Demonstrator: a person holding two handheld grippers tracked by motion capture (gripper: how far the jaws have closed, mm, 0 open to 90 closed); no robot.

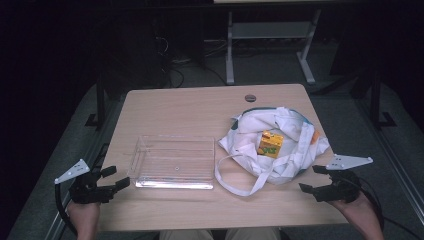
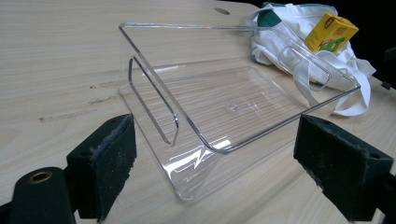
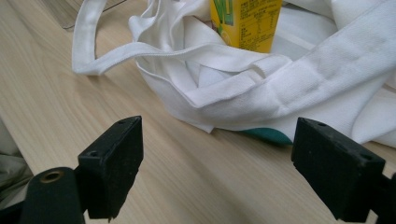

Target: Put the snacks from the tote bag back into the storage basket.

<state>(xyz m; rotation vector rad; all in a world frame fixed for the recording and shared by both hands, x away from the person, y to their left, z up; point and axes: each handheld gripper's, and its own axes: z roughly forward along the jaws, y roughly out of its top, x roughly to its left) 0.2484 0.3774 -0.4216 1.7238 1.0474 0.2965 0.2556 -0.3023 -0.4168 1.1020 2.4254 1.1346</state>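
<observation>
Right hand-held gripper (image 3: 217,168) (jaws apart) faces bag (image 3: 289,88).

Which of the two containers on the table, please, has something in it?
The white cloth bag, on the right half of the table: a yellow juice carton sits among its folds. The clear plastic bin beside it holds nothing.

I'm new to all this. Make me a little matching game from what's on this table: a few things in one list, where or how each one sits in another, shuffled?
Things:
1. clear tray
2. juice carton
3. white cloth bag
4. left gripper

Places or states:
A. resting on the bag
B. empty, left of the bag
C. crumpled at the table's right
D. open, at the table's near left edge

Pairs: 1-B, 2-A, 3-C, 4-D
</observation>
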